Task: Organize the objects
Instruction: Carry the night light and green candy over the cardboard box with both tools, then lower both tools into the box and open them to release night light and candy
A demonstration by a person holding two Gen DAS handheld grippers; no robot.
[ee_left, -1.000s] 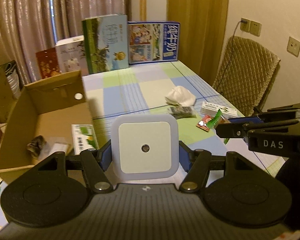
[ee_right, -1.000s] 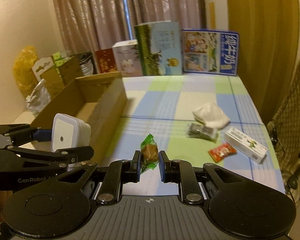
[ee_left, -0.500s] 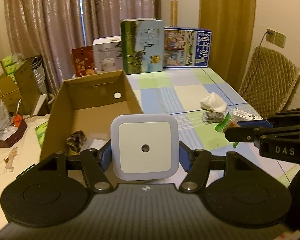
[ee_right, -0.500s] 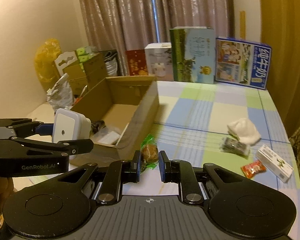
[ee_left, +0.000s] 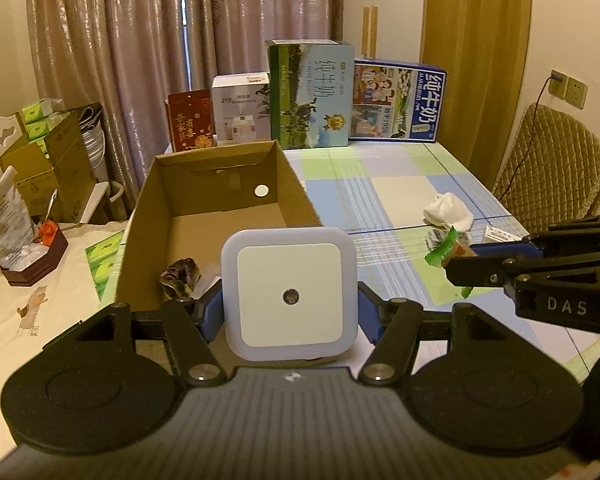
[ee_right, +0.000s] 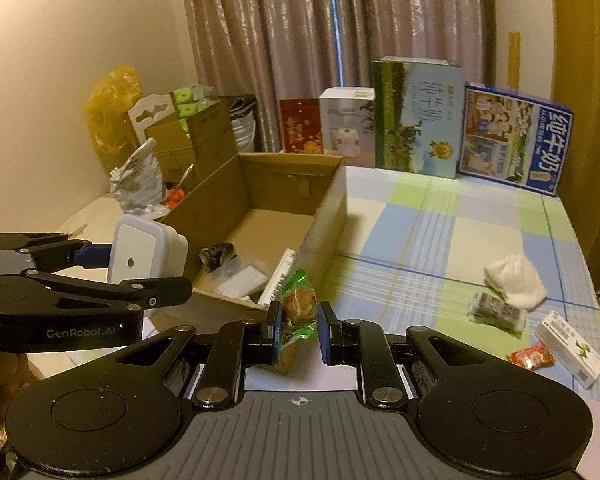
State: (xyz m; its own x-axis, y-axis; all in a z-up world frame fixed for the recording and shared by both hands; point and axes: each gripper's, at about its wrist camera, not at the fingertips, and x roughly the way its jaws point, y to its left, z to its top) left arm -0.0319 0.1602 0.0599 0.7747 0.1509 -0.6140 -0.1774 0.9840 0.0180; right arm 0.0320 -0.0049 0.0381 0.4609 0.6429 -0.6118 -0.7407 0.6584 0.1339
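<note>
Over the cardboard box (ee_left: 220, 216) both claws were laden — left claw (ee_left: 290, 304) clenched on a night light (ee_left: 290, 296), right claw (ee_right: 298, 328) on a wrapped snack (ee_right: 298, 300) — several packets still littering the worktop (ee_right: 440, 240).

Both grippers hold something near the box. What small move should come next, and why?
Probably carry the left gripper a little forward over the box and then open it. It is shut on the night light, at the near rim of the open box. The right gripper, holding the snack, could follow.
</note>
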